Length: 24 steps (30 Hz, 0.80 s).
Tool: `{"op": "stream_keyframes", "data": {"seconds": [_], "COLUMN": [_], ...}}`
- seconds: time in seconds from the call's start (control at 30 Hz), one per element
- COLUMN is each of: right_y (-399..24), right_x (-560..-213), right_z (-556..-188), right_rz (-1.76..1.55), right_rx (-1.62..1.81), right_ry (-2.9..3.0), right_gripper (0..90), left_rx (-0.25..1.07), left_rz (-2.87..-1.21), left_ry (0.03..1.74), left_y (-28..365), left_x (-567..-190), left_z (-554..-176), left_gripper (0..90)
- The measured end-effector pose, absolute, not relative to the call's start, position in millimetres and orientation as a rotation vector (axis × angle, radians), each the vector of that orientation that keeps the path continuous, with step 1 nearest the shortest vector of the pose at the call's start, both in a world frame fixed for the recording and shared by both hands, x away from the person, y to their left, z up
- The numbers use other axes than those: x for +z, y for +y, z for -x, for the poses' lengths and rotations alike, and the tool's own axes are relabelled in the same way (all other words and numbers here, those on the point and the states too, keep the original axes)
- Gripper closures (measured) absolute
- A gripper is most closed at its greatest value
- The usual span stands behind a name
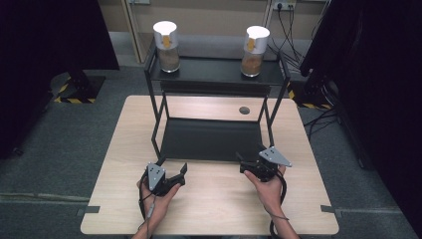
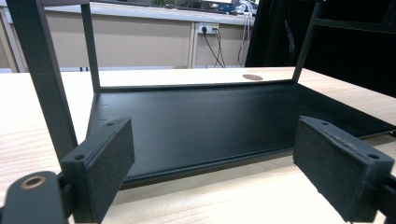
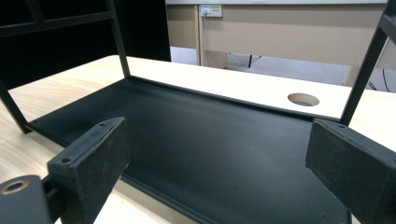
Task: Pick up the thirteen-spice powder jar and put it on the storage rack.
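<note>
Both grippers, left gripper (image 1: 175,175) and right gripper (image 1: 250,158), sit wide open at the rack's (image 1: 209,139) front edge, bottom-center. Looks like pre-reach; next they'd climb toward the jars (image 1: 167,40).

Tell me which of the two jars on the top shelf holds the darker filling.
The left jar: its filling is dull brown, while the right jar holds a brighter orange-brown one.

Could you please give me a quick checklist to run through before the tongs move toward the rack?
1. Left tongs open, nothing between the jaws: ok.
2. Right tongs open, nothing held: ok.
3. Rack's lower shelf bare ahead of both tongs: ok.
4. Left jar upright on the top shelf: ok.
5. Right jar upright on the same shelf: ok.
6. Jar lids secured: cannot tell.
</note>
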State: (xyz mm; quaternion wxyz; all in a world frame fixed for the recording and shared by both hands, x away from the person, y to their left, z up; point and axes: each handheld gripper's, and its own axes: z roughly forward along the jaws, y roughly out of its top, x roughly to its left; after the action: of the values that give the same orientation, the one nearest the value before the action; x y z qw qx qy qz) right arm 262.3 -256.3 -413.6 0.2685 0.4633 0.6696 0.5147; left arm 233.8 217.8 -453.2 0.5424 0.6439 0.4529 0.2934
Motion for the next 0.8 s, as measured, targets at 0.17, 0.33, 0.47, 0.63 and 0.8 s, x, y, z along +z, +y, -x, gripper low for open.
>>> {"op": "stream_keyframes", "data": {"seconds": [0.17, 0.33, 0.47, 0.63, 0.8], "right_y": [-256.3, -256.5, -256.6, -256.7, -256.4], "right_x": [-417.3, -420.9, -423.9, -430.0, -435.9], "right_z": [-261.1, -259.6, -258.4, -255.2, -252.5], "right_rz": [-1.255, -1.263, -1.267, -1.274, -1.290], "right_rx": [1.383, 1.380, 1.376, 1.372, 1.374], "right_ry": [1.813, 1.823, 1.832, 1.838, 1.841], "right_gripper": [6.4, 6.5, 6.4, 6.4, 6.4], "left_rx": [0.696, 0.696, 0.697, 0.698, 0.696], "left_rz": [-1.528, -1.528, -1.527, -1.530, -1.529], "left_ry": [1.075, 1.076, 1.075, 1.074, 1.077], "left_y": [217.9, 217.9, 217.9, 217.7, 217.8], "left_x": [-453.3, -453.3, -453.5, -453.3, -453.2], "left_z": [-233.8, -233.8, -233.7, -233.6, -233.9], "left_gripper": [12.1, 12.1, 12.1, 12.1, 12.1]}}
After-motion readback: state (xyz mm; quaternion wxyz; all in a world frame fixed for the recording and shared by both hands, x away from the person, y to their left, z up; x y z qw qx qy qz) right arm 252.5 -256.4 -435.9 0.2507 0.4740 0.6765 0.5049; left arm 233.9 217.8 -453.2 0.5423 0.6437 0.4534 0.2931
